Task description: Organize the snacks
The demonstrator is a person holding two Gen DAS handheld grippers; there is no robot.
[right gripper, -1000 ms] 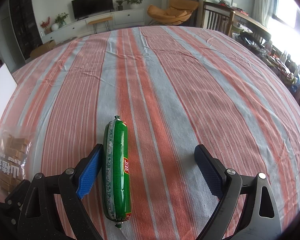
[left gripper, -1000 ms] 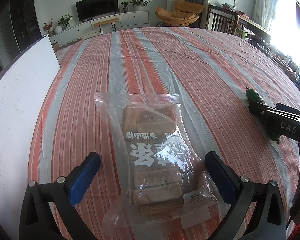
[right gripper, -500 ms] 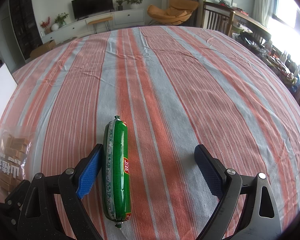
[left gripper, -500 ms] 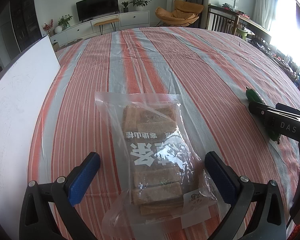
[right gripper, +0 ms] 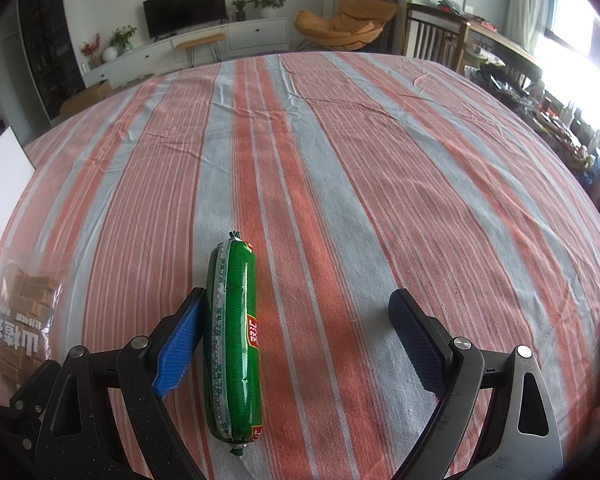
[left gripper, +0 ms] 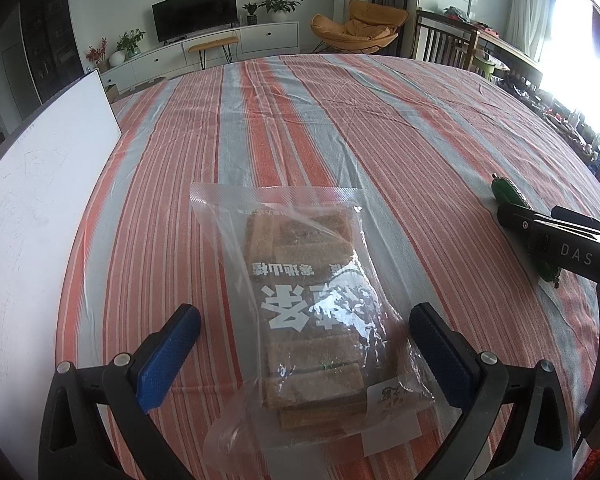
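We hold our left hand-held gripper low over the tabletop, its jaws spread wide to either side of the bag. Neither blue pad touches the plastic. The bag is a clear pouch of brown bars with white lettering, and it lies flat on the striped cloth. Its long axis runs straight away from us, along the gripper's own line. The sealed edge points to the far side of the tabletop, and the crumpled end with the small label lies nearest us, between the gripper's arms. The lettering reads upside down from this view.

Our right hand-held gripper is also spread wide, set around the sausage. The sausage is a green tube with crimped tips, lying flat on the cloth. Its long axis likewise runs away from us, nearly parallel to the stripes, one tip pointing to the far side and the other towards us. It lies well off-centre in the opening, just beside the left pad; we cannot tell whether the two touch. The right pad stands well apart from it.

In the left wrist view the sausage shows at the right, partly hidden behind the right gripper's black frame. A white board lies on the tabletop's left side, near the bag.
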